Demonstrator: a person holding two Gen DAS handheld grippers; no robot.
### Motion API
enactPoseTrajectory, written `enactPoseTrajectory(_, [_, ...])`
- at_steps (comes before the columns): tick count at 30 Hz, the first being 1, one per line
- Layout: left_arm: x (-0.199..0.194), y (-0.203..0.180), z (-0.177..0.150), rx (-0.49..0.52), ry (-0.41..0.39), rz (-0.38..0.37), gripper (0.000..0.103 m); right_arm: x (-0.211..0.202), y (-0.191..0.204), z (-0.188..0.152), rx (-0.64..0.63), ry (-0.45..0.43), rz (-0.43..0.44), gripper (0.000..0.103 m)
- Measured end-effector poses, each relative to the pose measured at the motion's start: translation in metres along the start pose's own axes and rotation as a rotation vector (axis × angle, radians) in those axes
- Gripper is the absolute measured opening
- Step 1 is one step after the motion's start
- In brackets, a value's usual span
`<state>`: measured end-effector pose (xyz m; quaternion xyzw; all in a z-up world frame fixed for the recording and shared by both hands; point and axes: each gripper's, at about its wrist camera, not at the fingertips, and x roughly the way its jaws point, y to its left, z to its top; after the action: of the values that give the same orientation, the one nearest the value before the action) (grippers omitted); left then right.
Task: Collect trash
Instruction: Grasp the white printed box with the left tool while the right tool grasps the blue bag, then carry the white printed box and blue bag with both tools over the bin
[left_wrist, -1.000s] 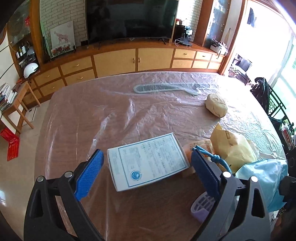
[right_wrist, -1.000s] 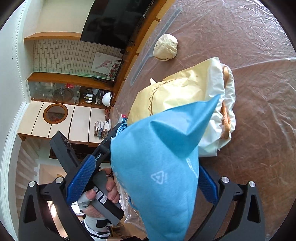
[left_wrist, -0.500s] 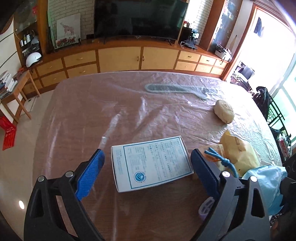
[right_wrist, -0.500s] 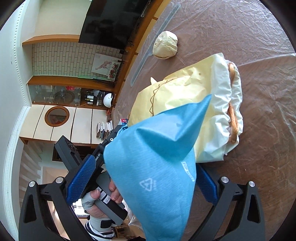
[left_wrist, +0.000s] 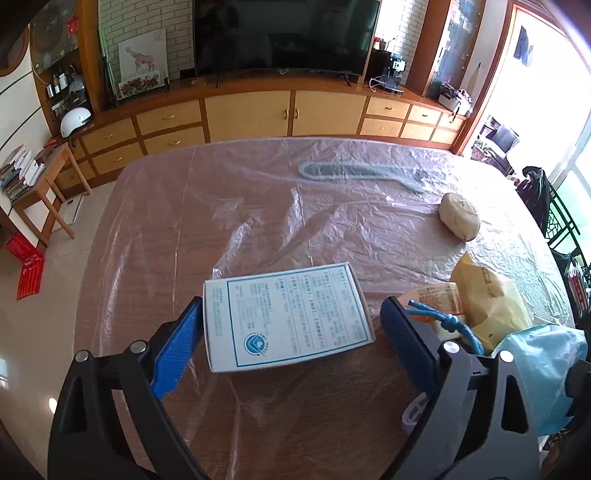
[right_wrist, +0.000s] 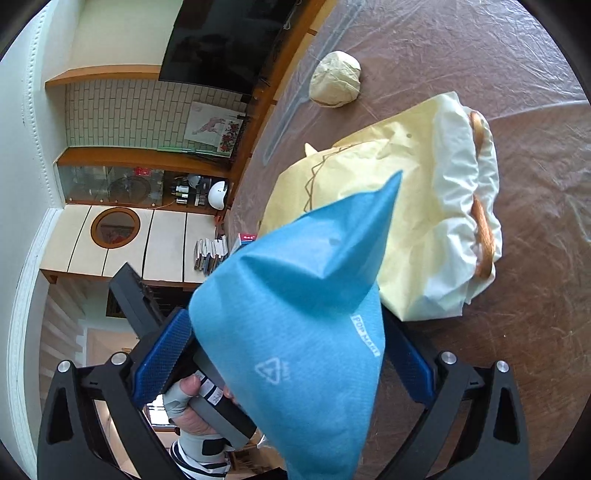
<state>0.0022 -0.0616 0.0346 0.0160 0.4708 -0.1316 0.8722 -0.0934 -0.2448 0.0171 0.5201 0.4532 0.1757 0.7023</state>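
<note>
White box: a flat white cardboard box (left_wrist: 286, 317) with blue printed text lies on the table (left_wrist: 258, 221), between the blue pads of the left claw (left_wrist: 291, 339).
Left claw: wide open; its left pad looks very near the box edge, the right pad stands clear of it.
Blue bag: a blue non-woven fabric bag (right_wrist: 306, 325) fills the gap of the right claw (right_wrist: 284, 354).
Right claw: closing around the bag; whether the pads press it, I cannot tell.
Yellow bag: a pale yellow plastic bag (right_wrist: 406, 206) sits on the table just beyond the blue one.
Paper ball: a crumpled beige wad (left_wrist: 459, 216) lies farther off.
Table cover: clear wrinkled plastic sheet (left_wrist: 332, 206).
Hand: a gloved hand (right_wrist: 192, 410) grips the left claw's handle.
</note>
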Motion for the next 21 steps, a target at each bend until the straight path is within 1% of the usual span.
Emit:
enactPoseTrajectory(1, [0.002, 0.002, -0.001, -0.012, 0.005, -0.005, 0.095, 0.000, 0.000, 0.000, 0.001, 0.006, 0.004, 0.085])
enactPoseTrajectory(2, [0.003, 0.004, -0.002, -0.023, 0.008, -0.007, 0.095, 0.000, 0.000, 0.000, 0.000, 0.011, 0.005, 0.077])
enactPoseTrajectory(3, [0.005, 0.005, -0.003, -0.031, 0.012, -0.006, 0.086, -0.001, -0.001, 0.000, -0.002, 0.012, 0.003, 0.068])
enactPoseTrajectory(5, [0.006, 0.009, -0.004, -0.040, 0.009, -0.011, 0.085, -0.002, -0.003, -0.001, -0.002, 0.012, 0.011, 0.064])
enactPoseTrajectory(6, [0.005, 0.010, -0.004, -0.043, 0.007, -0.012, 0.085, -0.004, -0.006, -0.001, 0.009, 0.011, 0.030, 0.059])
enactPoseTrajectory(10, [0.002, 0.014, -0.007, -0.051, -0.002, -0.018, 0.084, -0.008, -0.012, -0.003, 0.036, 0.018, 0.086, 0.052])
enactPoseTrajectory(12, [-0.002, 0.014, -0.010, -0.056, -0.010, -0.023, 0.084, -0.012, -0.014, -0.003, 0.039, 0.020, 0.109, 0.043])
enactPoseTrajectory(15, [-0.008, 0.013, -0.013, -0.053, -0.018, -0.026, 0.084, -0.018, -0.011, -0.002, 0.015, 0.014, 0.114, 0.040])
enactPoseTrajectory(18, [-0.013, 0.011, -0.015, -0.050, -0.025, -0.027, 0.084, -0.024, -0.011, -0.001, 0.022, 0.007, 0.154, 0.039])
enactPoseTrajectory(21, [-0.020, 0.009, -0.017, -0.058, -0.033, -0.038, 0.084, -0.030, -0.009, -0.001, 0.010, 0.004, 0.169, 0.038])
